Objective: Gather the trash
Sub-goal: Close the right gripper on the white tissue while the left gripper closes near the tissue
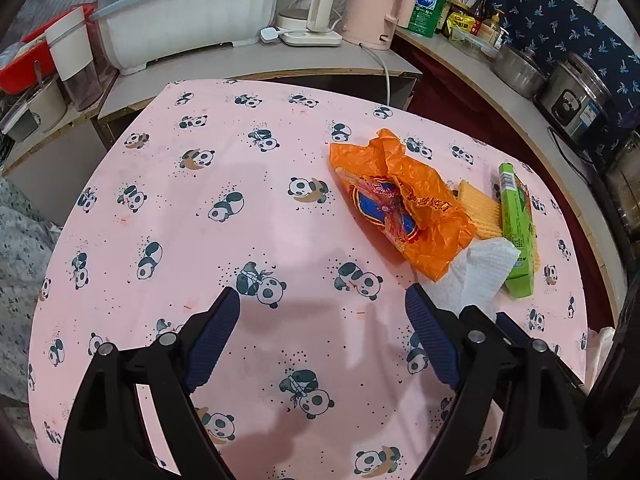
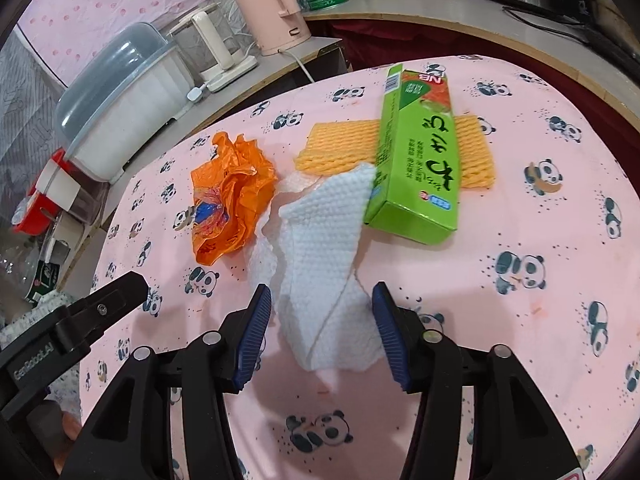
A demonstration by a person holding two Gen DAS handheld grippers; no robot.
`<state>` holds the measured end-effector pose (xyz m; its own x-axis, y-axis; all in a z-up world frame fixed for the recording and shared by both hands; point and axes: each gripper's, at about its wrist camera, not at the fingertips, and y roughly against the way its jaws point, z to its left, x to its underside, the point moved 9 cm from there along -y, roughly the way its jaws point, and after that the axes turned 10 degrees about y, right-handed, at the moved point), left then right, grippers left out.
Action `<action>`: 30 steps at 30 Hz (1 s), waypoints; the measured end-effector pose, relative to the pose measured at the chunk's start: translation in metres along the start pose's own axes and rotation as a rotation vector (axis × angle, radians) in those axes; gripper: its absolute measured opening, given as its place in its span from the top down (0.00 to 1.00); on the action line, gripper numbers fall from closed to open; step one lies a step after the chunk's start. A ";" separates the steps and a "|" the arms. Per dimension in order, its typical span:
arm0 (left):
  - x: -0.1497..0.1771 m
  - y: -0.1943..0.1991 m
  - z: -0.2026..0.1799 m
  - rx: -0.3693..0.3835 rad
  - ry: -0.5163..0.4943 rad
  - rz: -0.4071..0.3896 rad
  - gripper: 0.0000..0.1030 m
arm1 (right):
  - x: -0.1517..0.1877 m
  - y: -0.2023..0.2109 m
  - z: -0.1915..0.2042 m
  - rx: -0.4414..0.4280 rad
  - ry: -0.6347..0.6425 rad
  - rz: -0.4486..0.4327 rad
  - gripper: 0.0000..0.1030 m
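Trash was seen gathered on the panda-print tablecloth (image 2: pixel 520 208): a crumpled orange plastic bag (image 2: pixel 228 208) at the left, a white paper towel (image 2: pixel 324 248) beside it, then a green box (image 2: pixel 416 160) lying across yellow foam netting (image 2: pixel 332 152). The left gripper (image 1: pixel 322 336) was held wide open over bare cloth. The right gripper (image 2: pixel 322 330) was spread around the towel's near end, its pads not pressing it.

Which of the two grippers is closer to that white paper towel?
Right. The right gripper straddles the paper towel with open jaws; the left gripper is beside it, over bare tablecloth.
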<state>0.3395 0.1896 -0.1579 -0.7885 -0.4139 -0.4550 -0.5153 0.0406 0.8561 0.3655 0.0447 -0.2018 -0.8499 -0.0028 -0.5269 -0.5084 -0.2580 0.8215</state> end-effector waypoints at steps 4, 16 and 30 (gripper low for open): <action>0.003 -0.006 -0.002 0.001 0.001 0.014 0.22 | 0.005 -0.004 0.000 0.027 0.043 0.016 0.85; 0.019 -0.004 -0.031 0.055 -0.038 0.043 0.19 | 0.032 0.048 -0.043 0.059 -0.034 -0.017 0.97; 0.011 -0.058 -0.066 0.015 -0.063 0.073 0.18 | 0.037 0.052 -0.072 0.071 -0.088 -0.023 0.97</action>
<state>0.3831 0.1225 -0.1964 -0.8434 -0.3516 -0.4062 -0.4601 0.0824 0.8840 0.3175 -0.0379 -0.1945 -0.8451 0.0879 -0.5273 -0.5339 -0.1883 0.8243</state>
